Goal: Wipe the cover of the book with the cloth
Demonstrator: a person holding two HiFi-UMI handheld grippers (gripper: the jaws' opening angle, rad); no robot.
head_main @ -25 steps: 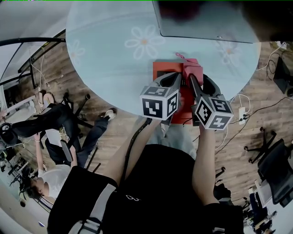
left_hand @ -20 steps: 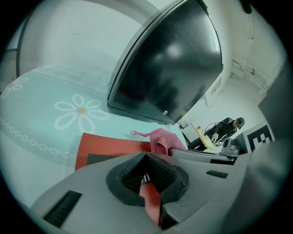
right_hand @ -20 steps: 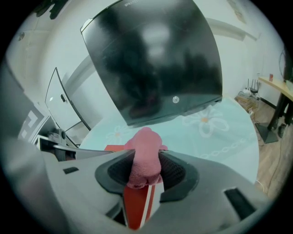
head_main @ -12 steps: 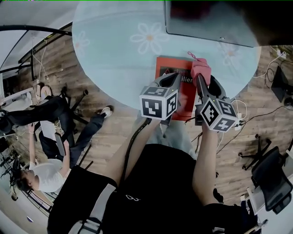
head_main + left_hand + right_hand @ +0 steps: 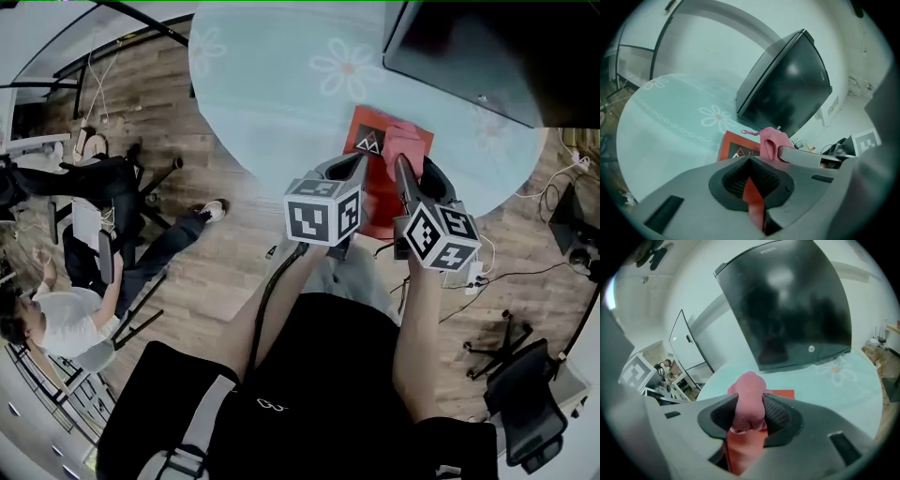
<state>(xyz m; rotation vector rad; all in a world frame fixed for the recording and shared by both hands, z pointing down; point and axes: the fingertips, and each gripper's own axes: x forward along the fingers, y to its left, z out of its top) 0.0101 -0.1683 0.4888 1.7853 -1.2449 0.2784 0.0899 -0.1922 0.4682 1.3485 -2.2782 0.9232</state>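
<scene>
Clamping cloth (image 5: pixel 401 139) atop book (image 5: pixel 367 142), right claw (image 5: pixel 411 165)

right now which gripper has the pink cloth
The right gripper, shut on the pink cloth; the left gripper grips the red book instead.

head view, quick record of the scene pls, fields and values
table: round, pale, flower print
book: red, on the table near its edge
cloth: pink, bunched, on the book's cover
right gripper: shut on the cloth
left gripper: shut on the book's near edge
screen: dark, behind the book
</scene>
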